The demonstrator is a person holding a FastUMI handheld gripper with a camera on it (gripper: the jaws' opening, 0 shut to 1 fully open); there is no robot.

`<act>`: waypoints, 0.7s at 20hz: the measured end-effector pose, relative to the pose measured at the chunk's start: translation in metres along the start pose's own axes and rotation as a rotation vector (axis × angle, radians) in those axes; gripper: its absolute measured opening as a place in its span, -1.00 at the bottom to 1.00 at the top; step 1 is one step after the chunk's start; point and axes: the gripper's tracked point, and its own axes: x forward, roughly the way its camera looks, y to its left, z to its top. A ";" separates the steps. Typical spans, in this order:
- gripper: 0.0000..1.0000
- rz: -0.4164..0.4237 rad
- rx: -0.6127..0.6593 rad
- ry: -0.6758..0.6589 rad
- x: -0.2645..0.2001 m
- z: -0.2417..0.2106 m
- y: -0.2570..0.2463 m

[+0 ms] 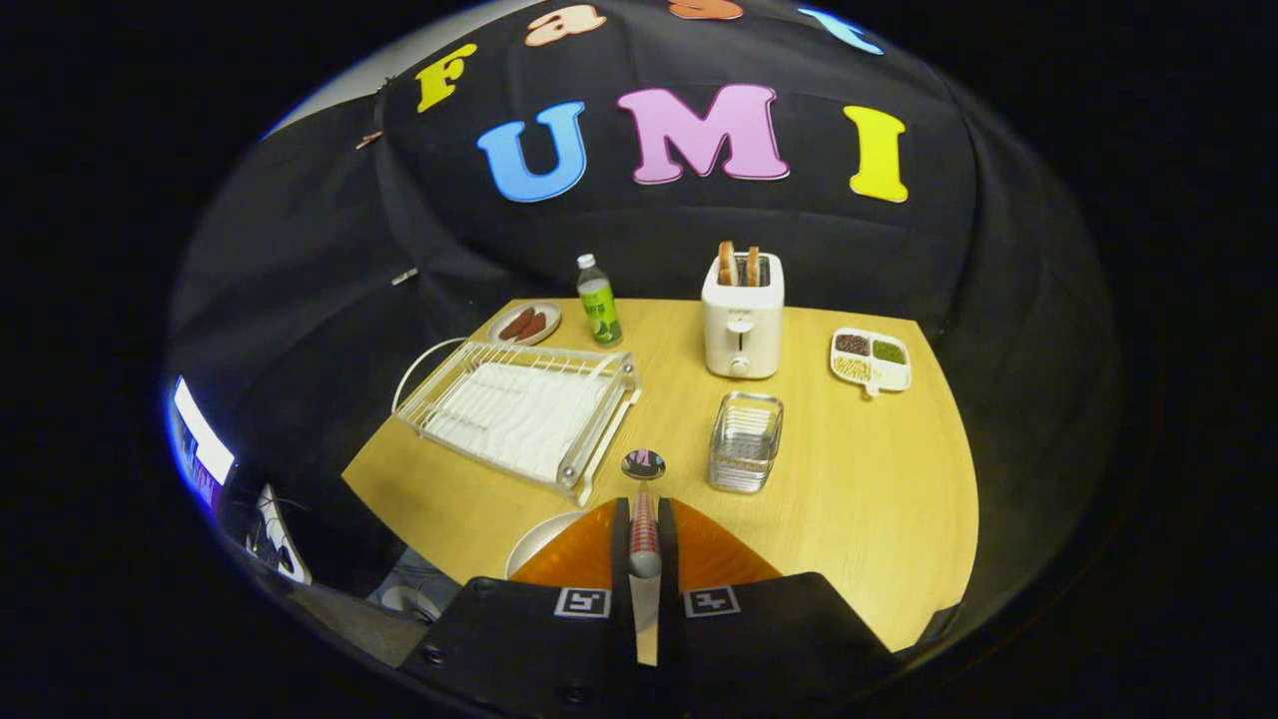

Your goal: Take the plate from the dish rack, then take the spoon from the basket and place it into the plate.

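Gripper view has my tongs closed on the spoon: both fingers press against its handle from either side, and the handle runs upright between them, its bowl poking out just past the fingertips and facing the camera. I hold it above the wooden table. Under my left finger, at the near edge of the table, I see a curved slice of the white plate; the rest of it is hidden by the finger, so the spoon hangs just beside and above that plate. Ahead and slightly right of the spoon's bowl stands the wire basket. Ahead and to the left lies the dish rack, with a white drip mat under its bars. Beyond these stand a green bottle, a small dish of sausages, a white toaster with bread in its slots, and a divided tray of grains.
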 end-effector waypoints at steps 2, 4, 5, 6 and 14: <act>-0.77 0.006 -0.012 0.055 0.013 -0.034 0.012; -0.77 -0.004 -0.029 0.120 0.029 -0.066 0.019; -0.77 -0.008 -0.043 0.154 0.038 -0.082 0.021; -0.76 -0.013 -0.058 0.185 0.046 -0.093 0.023; -0.77 0.003 -0.115 0.219 0.063 -0.113 0.040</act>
